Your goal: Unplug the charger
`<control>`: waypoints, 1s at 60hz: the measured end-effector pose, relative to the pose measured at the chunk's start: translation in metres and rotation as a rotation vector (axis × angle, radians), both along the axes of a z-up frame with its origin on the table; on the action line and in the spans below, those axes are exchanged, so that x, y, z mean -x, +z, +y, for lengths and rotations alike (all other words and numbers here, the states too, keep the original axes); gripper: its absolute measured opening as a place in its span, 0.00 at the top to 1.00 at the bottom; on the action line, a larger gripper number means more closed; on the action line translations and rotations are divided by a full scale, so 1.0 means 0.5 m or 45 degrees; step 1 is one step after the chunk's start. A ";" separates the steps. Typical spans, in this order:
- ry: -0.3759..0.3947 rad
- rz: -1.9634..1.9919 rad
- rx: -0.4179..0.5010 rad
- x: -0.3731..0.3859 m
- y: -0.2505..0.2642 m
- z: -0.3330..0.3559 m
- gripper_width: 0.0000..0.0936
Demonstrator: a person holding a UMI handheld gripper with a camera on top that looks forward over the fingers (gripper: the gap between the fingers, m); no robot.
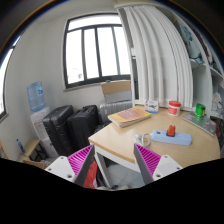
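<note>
the gripper (113,163) hangs released, its two pink-padded fingers (80,160) spread wide with nothing between them, short of the near edge of a pale wooden table (125,145). a white and blue power strip (171,139) lies on the table beyond the fingers, toward the table's right side, with a small red charger (171,130) standing plugged into its top. a white mug (145,139) sits just beside the strip's near end. a book (129,116) lies flat at the table's far left corner. a red cup (174,107) and a green cup (199,110) stand well apart from the strip along the far right edge, by a white cabinet (160,55). behind the table are a window (98,50), dark suitcases (70,128) and a water dispenser (38,105).
</note>
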State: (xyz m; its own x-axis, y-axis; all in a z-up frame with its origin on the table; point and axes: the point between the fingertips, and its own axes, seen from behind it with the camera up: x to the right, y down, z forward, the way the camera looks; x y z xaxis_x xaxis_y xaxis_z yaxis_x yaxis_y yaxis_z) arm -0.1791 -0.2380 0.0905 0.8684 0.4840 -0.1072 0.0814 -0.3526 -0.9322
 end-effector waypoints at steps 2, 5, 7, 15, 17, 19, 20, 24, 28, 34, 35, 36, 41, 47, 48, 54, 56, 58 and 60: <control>-0.035 -0.026 -0.015 -0.023 -0.003 0.012 0.13; -0.101 -0.066 -0.027 -0.063 -0.011 0.044 0.13; -0.152 -0.086 -0.030 -0.093 -0.018 0.067 0.13; -0.348 -0.138 -0.045 -0.203 -0.028 0.174 0.14; -0.391 -0.158 -0.050 -0.230 -0.031 0.202 0.14; -0.428 -0.175 -0.051 -0.253 -0.036 0.228 0.14; -0.444 -0.180 -0.053 -0.262 -0.037 0.241 0.14; -0.499 -0.189 -0.058 -0.293 -0.047 0.294 0.15; -0.526 -0.152 -0.035 -0.304 -0.062 0.336 0.19; -0.541 -0.134 -0.022 -0.315 -0.080 0.387 0.30; -0.550 -0.141 -0.013 -0.320 -0.086 0.393 0.33; -0.559 -0.147 -0.001 -0.324 -0.093 0.399 0.36; -0.558 -0.134 0.049 -0.317 -0.120 0.422 0.53; -0.610 -0.073 0.026 -0.324 -0.119 0.425 0.69; -0.609 -0.081 0.018 -0.324 -0.121 0.427 0.69; -0.603 -0.168 -0.014 -0.327 -0.124 0.427 0.76; -0.603 -0.171 -0.015 -0.326 -0.124 0.427 0.79; -0.601 -0.161 -0.011 -0.326 -0.123 0.429 0.82; -0.599 -0.152 -0.010 -0.325 -0.122 0.429 0.83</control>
State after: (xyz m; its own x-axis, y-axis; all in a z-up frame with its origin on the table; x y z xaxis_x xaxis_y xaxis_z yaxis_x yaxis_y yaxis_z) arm -0.0167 -0.0238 0.0297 0.9993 0.0359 0.0083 0.0210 -0.3694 -0.9290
